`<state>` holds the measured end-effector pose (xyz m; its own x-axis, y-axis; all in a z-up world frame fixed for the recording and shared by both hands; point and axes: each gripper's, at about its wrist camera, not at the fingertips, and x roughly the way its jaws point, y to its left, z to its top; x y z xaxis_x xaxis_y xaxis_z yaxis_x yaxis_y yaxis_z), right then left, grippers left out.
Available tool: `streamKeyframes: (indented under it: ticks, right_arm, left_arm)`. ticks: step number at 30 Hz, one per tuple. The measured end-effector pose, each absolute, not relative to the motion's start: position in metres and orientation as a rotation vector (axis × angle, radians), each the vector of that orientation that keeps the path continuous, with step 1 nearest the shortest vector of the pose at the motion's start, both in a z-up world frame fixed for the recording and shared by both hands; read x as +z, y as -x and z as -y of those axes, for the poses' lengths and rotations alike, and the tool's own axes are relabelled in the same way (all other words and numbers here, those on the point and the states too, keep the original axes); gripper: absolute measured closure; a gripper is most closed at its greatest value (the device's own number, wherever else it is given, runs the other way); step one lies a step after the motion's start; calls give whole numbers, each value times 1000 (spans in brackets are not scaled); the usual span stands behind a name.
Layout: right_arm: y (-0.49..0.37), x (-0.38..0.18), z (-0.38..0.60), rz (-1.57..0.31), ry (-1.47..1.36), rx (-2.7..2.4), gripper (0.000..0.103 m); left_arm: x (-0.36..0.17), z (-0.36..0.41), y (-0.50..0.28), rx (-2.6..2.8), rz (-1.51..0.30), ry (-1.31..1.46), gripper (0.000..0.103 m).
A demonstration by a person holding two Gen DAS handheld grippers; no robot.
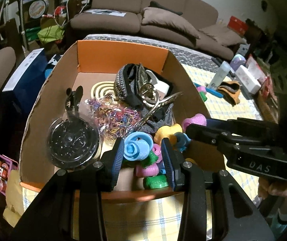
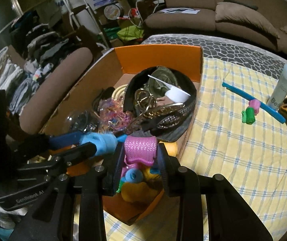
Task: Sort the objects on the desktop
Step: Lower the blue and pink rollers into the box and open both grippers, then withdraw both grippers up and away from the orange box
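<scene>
Over the near end of the cardboard box (image 1: 43, 108), the left hand-held gripper (image 1: 143, 156) is pinching a blue hair roller (image 1: 138, 147) and the right hand-held gripper (image 2: 140, 156) is pinching a pink hair roller (image 2: 140, 148). Both look light, springy plastic, best squeezed gently across the barrel.

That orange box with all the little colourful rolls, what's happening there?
A person is sorting desk clutter into the cardboard box with a hand-held claw in each hand. The left claw grips a light blue curler over the box, and the right claw grips a pink curler. More curlers wait on the checked tablecloth.
</scene>
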<state>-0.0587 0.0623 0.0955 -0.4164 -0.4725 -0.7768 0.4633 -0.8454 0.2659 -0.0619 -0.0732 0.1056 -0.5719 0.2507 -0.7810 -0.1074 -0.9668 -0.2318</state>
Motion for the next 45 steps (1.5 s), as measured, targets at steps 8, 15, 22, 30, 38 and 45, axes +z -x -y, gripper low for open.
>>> streamKeyframes:
  ticks: [8,15,22,30,38,45]
  right_arm:
    - [52,97,-61,-7,-1226,-2282,60]
    - [48,112,-77,42,-1166,-2347,45]
    - [36,114,-102,54,-1147,-2468,15]
    - [12,100,-119,-1,-1190,-2527,1]
    - [-13,89,-142,45,-1207,-2610,1]
    - [-25,80,-162,90,-1223,-2678,1]
  left_arm:
    - [109,81,57,2637,263,1307,61]
    - [117,87,45,2689,268,1244,43]
    - [120,89,24,2717,278,1181,6]
    - [118,80,3,2753,232,1129,0]
    - [116,49,-21,2763,116,1070,0]
    - [102,29,-26,2753,59,1085,0]
